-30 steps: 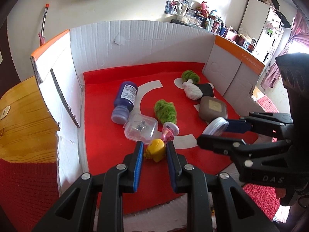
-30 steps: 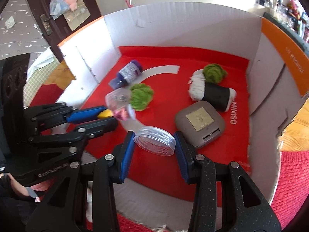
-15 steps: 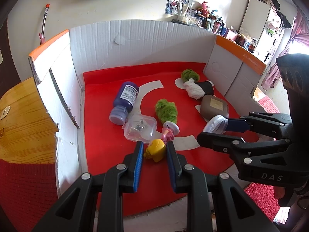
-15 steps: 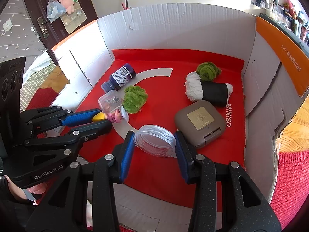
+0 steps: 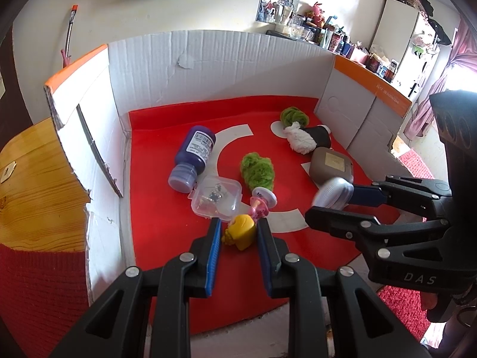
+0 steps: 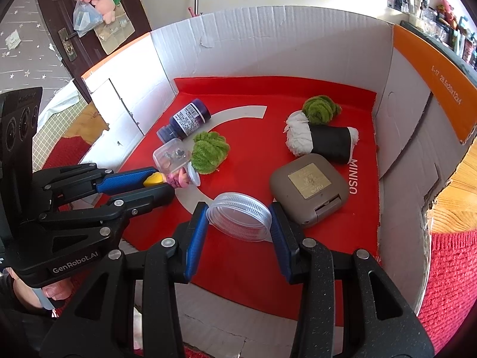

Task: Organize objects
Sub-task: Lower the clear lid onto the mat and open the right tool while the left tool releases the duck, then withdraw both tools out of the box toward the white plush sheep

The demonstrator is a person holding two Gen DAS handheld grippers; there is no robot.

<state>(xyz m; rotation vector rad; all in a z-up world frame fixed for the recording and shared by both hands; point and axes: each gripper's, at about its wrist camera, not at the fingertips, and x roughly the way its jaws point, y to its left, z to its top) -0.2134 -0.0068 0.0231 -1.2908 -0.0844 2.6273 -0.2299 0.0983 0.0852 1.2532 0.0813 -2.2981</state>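
Observation:
My left gripper is shut on a small yellow toy and holds it over the near part of the red mat; the toy also shows in the right wrist view. My right gripper is shut on a clear round lid, held tilted above the mat; the lid shows in the left wrist view. A pink figure with a white cap lies just beyond the yellow toy.
On the mat inside the white cardboard box lie a purple bottle, a clear plastic case, two green fluffy balls, a white-and-black roll and a brown square case.
Both grippers have drawn back a little from the objects, keeping hold of the yellow toy and the lid. The objects on the mat have not moved.

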